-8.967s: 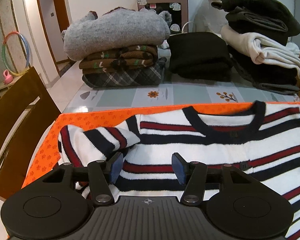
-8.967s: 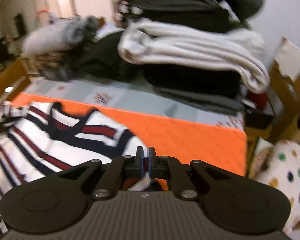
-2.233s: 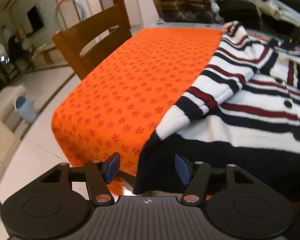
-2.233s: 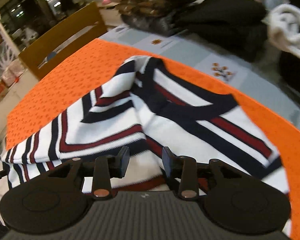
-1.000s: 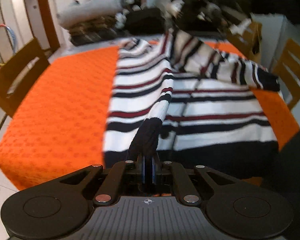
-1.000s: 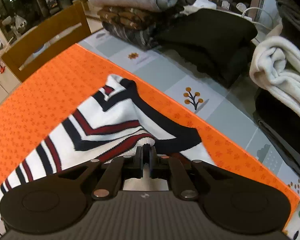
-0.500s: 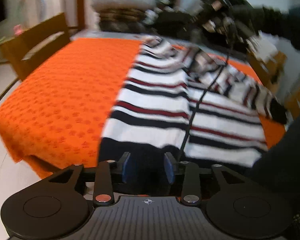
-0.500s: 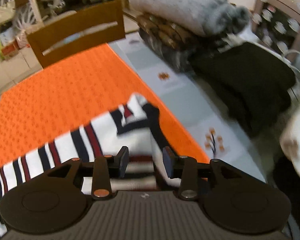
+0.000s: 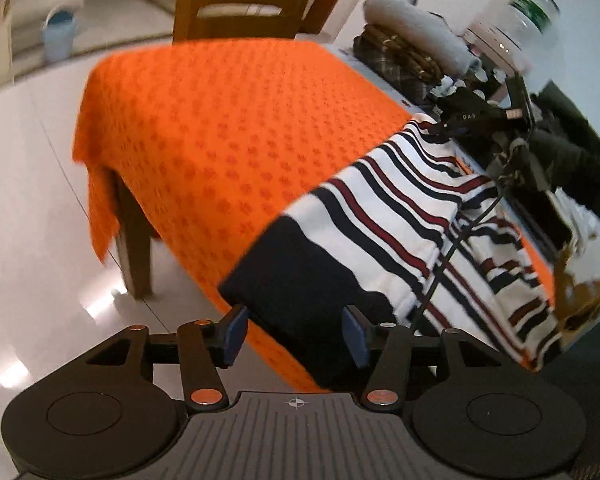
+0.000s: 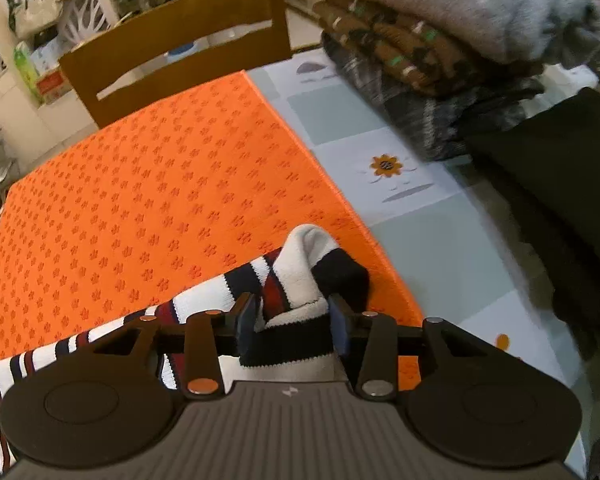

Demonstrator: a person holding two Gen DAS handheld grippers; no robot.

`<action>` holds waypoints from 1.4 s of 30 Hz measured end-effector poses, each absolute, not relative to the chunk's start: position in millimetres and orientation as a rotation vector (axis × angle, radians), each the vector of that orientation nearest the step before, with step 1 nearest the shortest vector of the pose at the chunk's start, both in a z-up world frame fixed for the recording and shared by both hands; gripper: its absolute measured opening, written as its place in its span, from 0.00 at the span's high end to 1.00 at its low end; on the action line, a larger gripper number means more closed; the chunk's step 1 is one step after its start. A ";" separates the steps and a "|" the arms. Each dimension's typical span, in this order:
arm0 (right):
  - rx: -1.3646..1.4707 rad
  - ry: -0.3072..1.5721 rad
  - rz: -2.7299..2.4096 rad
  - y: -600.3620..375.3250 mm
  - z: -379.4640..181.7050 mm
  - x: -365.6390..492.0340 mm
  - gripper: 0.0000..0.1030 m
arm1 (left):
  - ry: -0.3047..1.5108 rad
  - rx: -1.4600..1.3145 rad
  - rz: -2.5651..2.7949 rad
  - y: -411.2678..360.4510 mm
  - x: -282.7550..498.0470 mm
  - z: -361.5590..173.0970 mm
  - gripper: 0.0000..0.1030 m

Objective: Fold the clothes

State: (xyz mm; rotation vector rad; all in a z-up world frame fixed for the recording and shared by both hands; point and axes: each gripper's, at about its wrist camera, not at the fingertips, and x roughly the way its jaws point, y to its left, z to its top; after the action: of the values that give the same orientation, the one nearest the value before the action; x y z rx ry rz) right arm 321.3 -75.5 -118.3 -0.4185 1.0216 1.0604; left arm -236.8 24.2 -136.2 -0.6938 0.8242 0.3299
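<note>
Left wrist view: the left gripper [image 9: 295,333] has just been opening its fingers, and they stand apart on either side of the dark hem of the striped sweater [image 9: 400,216], not pressing it. The sweater lies on the orange cloth [image 9: 220,120] over the surface. The right gripper [image 10: 293,322] has also just been opening; its fingers stand just beside a bunched fold of the sweater, letting it go. Folded clothes [image 10: 440,20] are stacked further back.
</note>
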 end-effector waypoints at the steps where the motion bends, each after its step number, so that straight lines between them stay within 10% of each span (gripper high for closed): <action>1: -0.424 1.032 1.068 -74.1 -120.3 321.4 0.56 | 0.816 -0.735 0.333 25.7 -237.0 -141.4 0.45; 10: -0.453 1.106 1.132 -75.2 -130.8 328.9 0.56 | 0.695 -1.112 0.396 44.9 -246.2 -179.3 0.46; 14: -0.435 1.147 1.174 -76.6 -133.2 333.8 0.56 | 0.654 -1.182 0.412 47.8 -244.5 -183.8 0.82; 20: -0.430 1.102 1.186 -81.9 -119.3 329.8 0.89 | 0.580 -1.121 0.468 44.1 -247.1 -166.3 0.95; 34: -0.455 0.994 1.155 -51.5 -119.5 333.7 0.85 | 0.625 -1.051 0.556 55.0 -239.3 -168.5 0.94; 38: -0.490 0.953 1.106 -54.5 -126.7 323.9 0.63 | 0.668 -0.987 0.568 52.0 -237.5 -166.0 0.59; 42: -0.509 0.857 1.071 -66.9 -107.0 308.7 0.47 | 0.655 -0.908 0.604 51.8 -243.5 -147.5 0.54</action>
State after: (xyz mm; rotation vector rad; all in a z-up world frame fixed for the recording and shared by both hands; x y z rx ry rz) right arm 308.7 -66.9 -107.0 -0.5088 0.8570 1.0707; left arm -243.5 51.8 -147.5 -0.9077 0.6547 0.6043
